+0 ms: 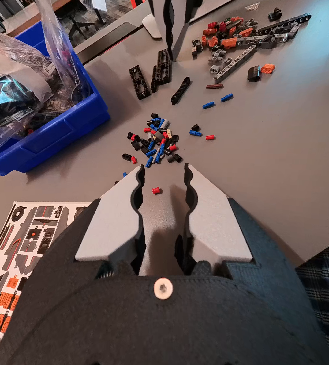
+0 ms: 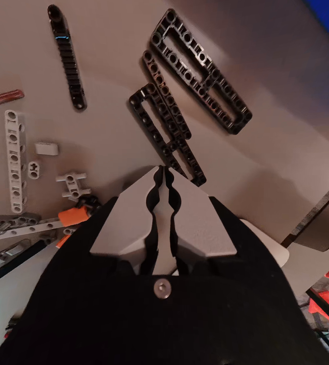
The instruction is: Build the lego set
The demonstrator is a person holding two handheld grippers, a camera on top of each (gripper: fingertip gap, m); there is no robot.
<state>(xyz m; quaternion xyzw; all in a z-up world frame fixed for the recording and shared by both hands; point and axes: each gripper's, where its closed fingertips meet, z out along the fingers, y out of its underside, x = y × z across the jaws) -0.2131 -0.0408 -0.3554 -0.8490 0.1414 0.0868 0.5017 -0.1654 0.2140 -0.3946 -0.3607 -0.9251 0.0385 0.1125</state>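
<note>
In the left wrist view my left gripper [image 1: 164, 166] is open and empty, low over the grey table [image 1: 258, 158]. A single red pin [image 1: 156, 190] lies on the table between its fingers. A pile of small red, blue and black pins [image 1: 157, 142] lies just beyond the tips. In the right wrist view my right gripper [image 2: 163, 167] is shut with nothing seen between the jaws. Its tips are at the near end of a black frame [image 2: 155, 136] that has a black beam along it. A second black frame [image 2: 209, 81] lies beyond. The right gripper's fingers [image 1: 169, 35] show far off above the frames [image 1: 163, 65].
A blue bin [image 1: 65, 128] with plastic bags stands left. A sticker sheet [image 1: 21, 246] lies near left. A black toothed rack [image 1: 180, 90], two blue pins [image 1: 208, 105] and a heap of orange and grey parts [image 1: 238, 39] lie far right. A white monitor base [image 2: 268, 246] is beside the right gripper. My right fingertips sit around 25 centimeters from my left ones.
</note>
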